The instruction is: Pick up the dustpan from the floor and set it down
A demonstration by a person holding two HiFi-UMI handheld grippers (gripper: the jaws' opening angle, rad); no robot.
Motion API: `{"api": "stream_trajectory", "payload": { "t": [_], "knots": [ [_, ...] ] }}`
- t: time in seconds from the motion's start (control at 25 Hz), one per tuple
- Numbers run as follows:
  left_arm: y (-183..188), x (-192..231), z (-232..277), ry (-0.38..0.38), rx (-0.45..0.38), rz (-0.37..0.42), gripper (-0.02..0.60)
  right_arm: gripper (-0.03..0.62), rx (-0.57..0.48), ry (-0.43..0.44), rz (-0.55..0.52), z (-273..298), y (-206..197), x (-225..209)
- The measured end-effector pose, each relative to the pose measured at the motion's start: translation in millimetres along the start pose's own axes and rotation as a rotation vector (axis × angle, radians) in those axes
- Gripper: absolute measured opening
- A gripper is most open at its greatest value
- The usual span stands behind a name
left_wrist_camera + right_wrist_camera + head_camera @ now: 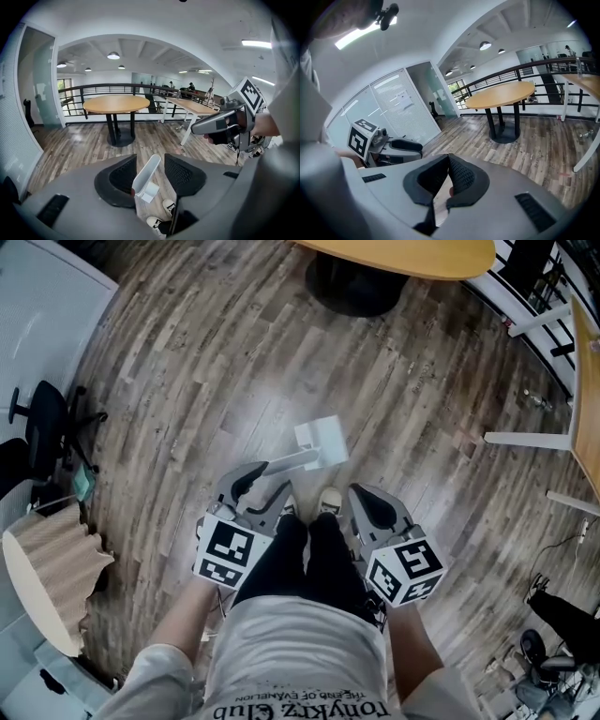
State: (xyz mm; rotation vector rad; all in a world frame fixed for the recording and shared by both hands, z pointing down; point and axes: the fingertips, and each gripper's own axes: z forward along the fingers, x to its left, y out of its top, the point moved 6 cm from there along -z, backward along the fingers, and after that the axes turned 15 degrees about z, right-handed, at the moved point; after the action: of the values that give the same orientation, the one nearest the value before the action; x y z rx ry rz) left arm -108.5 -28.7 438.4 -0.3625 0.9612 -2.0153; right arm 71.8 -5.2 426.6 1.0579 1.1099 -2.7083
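head view: white dustpan (319, 442) w/ handle

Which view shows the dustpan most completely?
The head view: the dustpan shows nearly whole, pan and handle. The left gripper view shows mostly its handle between the left gripper's open jaws. The right gripper view does not clearly show it.

An open-plan office, shown by a round meeting table (116, 103), long white-legged desks (194, 107), a black swivel chair (45, 430), glass-walled rooms (396, 110), ceiling lamps (113, 56), wood-plank floor (225, 362)
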Motion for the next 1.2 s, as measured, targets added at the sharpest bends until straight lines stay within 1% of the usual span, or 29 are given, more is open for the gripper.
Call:
{"api": "stream_trajectory", "payload": {
  "t": [0.08, 0.24, 0.4, 0.52, 0.76, 1.2],
  "knots": [
    [-4.9, 3.2, 5.0, -0.011, 0.018, 0.024, 0.214, 0.025, 0.0, 0.0, 0.01, 2.5, -0.9, -1.9],
    [-16.0, 2.9, 18.3, -0.033, 0.064, 0.105, 0.244, 0.025, 0.004, -0.002, 0.031, 3.3, -6.9, -7.3],
    [-23.1, 3.7, 35.4, -0.068, 0.092, 0.177, 0.258, 0.025, 0.013, -0.012, 0.055, 6.4, -13.5, -12.7],
    [-28.2, 6.5, 52.0, -0.093, 0.098, 0.189, 0.258, 0.025, 0.021, -0.016, 0.065, 11.8, -14.2, -17.6],
    [-42.8, 5.2, 76.3, -0.149, 0.138, 0.203, 0.258, 0.025, 0.02, -0.026, 0.089, 13.0, -16.9, -26.1],
    [-53.2, 1.8, 96.9, -0.23, 0.169, 0.254, 0.256, 0.025, 0.029, -0.039, 0.12, 18.7, -27.4, -33.5]
  ]
}}
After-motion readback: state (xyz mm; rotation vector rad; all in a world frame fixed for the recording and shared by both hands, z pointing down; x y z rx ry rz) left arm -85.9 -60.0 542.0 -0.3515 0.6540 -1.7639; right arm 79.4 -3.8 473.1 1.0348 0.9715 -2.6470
